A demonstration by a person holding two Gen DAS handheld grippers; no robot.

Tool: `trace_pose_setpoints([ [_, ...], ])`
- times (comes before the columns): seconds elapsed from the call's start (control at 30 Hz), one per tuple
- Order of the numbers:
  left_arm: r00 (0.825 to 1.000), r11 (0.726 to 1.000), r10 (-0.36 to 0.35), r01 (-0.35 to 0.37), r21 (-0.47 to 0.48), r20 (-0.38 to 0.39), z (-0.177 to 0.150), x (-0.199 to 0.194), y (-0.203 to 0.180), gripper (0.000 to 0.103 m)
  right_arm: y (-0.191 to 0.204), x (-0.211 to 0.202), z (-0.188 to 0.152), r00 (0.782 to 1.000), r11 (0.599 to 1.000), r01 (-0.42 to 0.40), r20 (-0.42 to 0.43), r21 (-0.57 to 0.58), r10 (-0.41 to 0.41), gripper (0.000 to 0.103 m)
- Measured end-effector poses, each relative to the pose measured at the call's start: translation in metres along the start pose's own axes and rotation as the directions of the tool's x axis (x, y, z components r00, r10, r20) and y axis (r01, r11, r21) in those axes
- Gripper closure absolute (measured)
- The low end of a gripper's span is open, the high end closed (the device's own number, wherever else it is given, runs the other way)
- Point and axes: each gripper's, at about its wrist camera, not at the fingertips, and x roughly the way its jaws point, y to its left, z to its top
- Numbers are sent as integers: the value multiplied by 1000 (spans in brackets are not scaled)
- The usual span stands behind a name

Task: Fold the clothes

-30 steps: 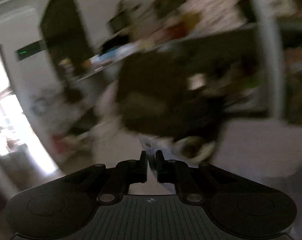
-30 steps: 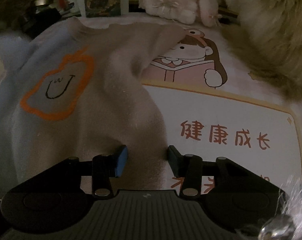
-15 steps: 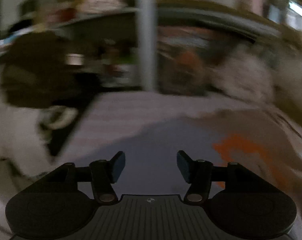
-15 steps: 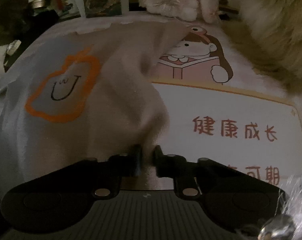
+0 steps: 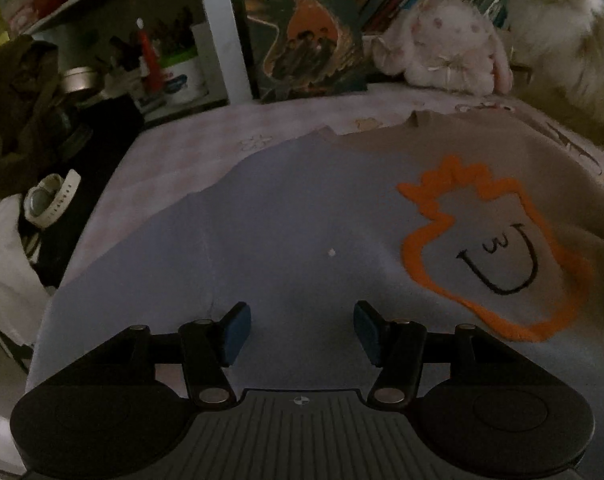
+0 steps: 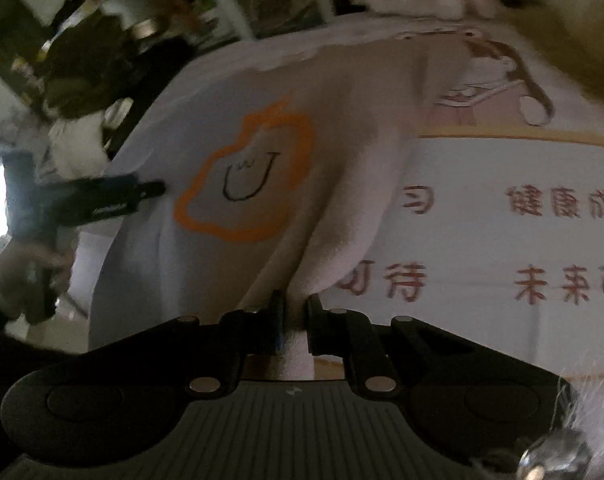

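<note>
A blue and beige garment (image 5: 309, 216) with an orange outline print (image 5: 497, 256) lies spread on the table. My left gripper (image 5: 301, 330) hovers open just over its blue half, nothing between the blue pads (image 5: 238, 330). In the right wrist view the same garment (image 6: 238, 184) rises in a ridge toward my right gripper (image 6: 294, 320), which is shut on a pinched fold of its beige edge. The left gripper (image 6: 142, 192) shows there too, at the garment's far left edge.
A printed mat (image 6: 501, 216) with red characters covers the table on the right. At the back stand a poster (image 5: 302, 28), a plush rabbit (image 5: 441, 48) and a fluffy cat (image 5: 561, 28). A watch (image 5: 52, 200) and dark clutter lie off the left edge.
The left gripper swung down from the room toward the garment and opened. The right gripper closed on the beige edge and lifted it slightly, pulling the cloth into a ridge.
</note>
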Motion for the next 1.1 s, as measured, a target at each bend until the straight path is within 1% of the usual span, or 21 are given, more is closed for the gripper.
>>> trace_pose_setpoints([
  [0.03, 1000, 1000, 9, -9, 15, 0, 0, 0, -2, 45, -7, -1, 3, 1000, 999, 5, 18, 36, -6, 86],
  [0.07, 1000, 999, 17, -17, 30, 1, -1, 0, -4, 45, -14, -2, 5, 999, 997, 9, 37, 72, -12, 83],
  [0.13, 999, 998, 34, -34, 55, 8, -2, -3, -10, 45, -33, -4, 14, 996, 988, 3, 86, 157, -17, 67],
  [0.2, 999, 997, 36, -37, 67, 20, -4, -8, -15, 45, -48, 0, 26, 991, 976, 9, 128, 216, -38, 59],
  [0.27, 999, 995, 43, -44, 85, 18, -6, -13, -21, 45, -60, 5, 42, 987, 966, 11, 153, 259, -53, 59],
  [0.33, 999, 995, 46, -47, 92, 4, -8, -14, -25, 45, -67, 6, 63, 980, 965, 2, 193, 260, -54, 51],
  [0.4, 999, 994, 51, -49, 95, -10, -10, -14, -29, 45, -74, 6, 84, 970, 966, -8, 235, 258, -55, 50],
  [0.47, 998, 993, 65, -63, 101, -17, -11, -15, -34, 45, -79, 0, 104, 963, 971, -37, 269, 237, -29, 47],
  [0.53, 997, 994, 76, -74, 83, -25, -11, -14, -37, 45, -82, -3, 123, 959, 981, -34, 284, 193, -23, 35],
  [0.6, 996, 995, 84, -82, 47, -31, -12, -16, -37, 45, -83, 4, 140, 964, 989, -7, 264, 149, -33, 35],
  [0.67, 996, 996, 87, -87, 11, -31, -12, -18, -36, 45, -83, 22, 155, 970, 992, 8, 238, 128, -38, 35],
  [0.73, 996, 996, 88, -89, -15, -32, -11, -21, -35, 45, -83, 44, 168, 977, 991, 6, 211, 132, -34, 35],
  [0.8, 995, 995, 91, -92, -25, -49, -12, -20, -36, 45, -82, 68, 178, 980, 988, -2, 196, 156, -29, 36],
  [0.87, 993, 995, 97, -99, -27, -67, -13, -19, -37, 45, -79, 92, 183, 982, 985, 26, 177, 172, -57, 37],
  [0.9, 992, 994, 101, -103, -31, -70, -13, -18, -37, 45, -78, 101, 183, 982, 982, 53, 169, 181, -84, 38],
  [0.97, 992, 993, 104, -108, -49, -74, -13, -18, -37, 45, -78, 117, 181, 981, 974, 89, 152, 206, -121, 44],
  [1.0, 992, 993, 102, -107, -54, -76, -12, -17, -37, 45, -78, 120, 179, 977, 971, 96, 166, 221, -134, 50],
  [1.03, 992, 993, 100, -104, -55, -76, -12, -16, -36, 45, -78, 122, 176, 978, 969, 83, 170, 233, -124, 66],
  [1.07, 992, 993, 98, -102, -56, -77, -11, -15, -36, 45, -79, 124, 174, 979, 968, 65, 171, 244, -109, 72],
  [1.1, 992, 993, 95, -100, -58, -78, -10, -14, -35, 45, -80, 122, 172, 980, 967, 41, 180, 253, -88, 81],
])
